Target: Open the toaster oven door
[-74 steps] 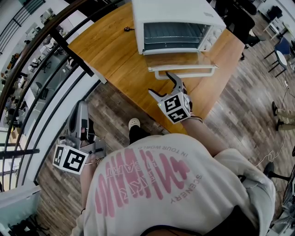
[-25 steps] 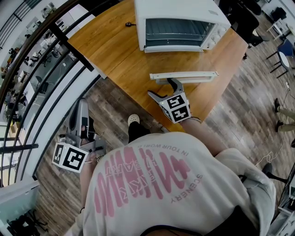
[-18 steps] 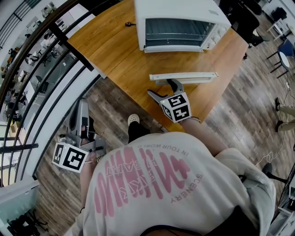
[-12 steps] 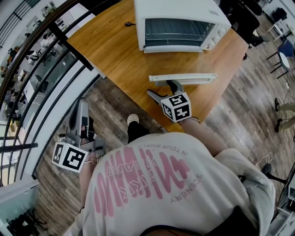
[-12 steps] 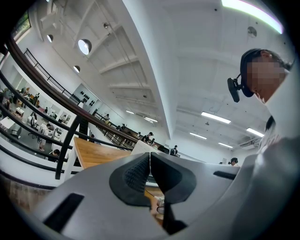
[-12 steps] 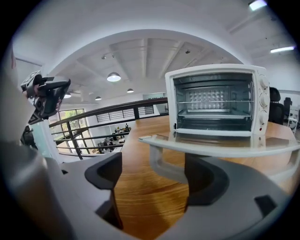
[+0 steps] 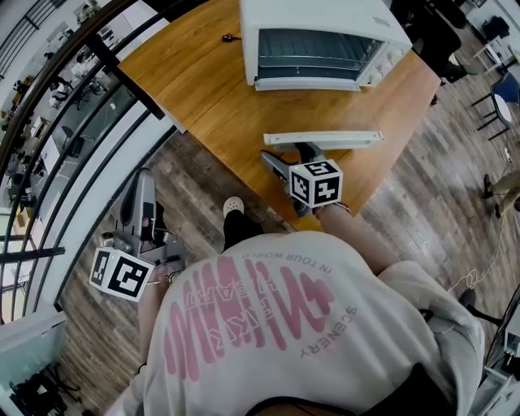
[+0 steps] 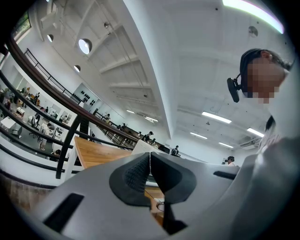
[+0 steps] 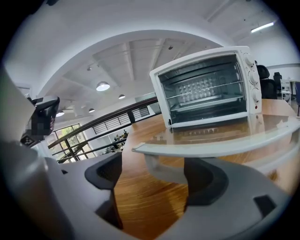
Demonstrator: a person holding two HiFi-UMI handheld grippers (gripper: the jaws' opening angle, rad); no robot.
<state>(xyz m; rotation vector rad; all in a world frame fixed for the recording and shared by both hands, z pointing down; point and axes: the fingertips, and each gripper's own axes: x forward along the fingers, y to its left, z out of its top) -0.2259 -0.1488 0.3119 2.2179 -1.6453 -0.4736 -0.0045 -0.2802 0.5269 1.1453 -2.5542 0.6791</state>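
In the head view, the person's white fabric T-shirt [image 7: 390,317] is showing pink print upside down. A small line is reading roughly "IN TOUR WOR…", its end unclear, and the word "SCENERY" is running beside the big pink lettering [image 7: 244,317], which is coming out too distorted to read. Nothing else is carrying legible writing.

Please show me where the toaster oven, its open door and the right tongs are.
toaster oven [image 7: 321,13]: head view, on its white top.
door [image 9: 225,132]: right gripper view, on the glass pane.
right tongs [image 7: 286,153]: head view, midway between the fingertips.
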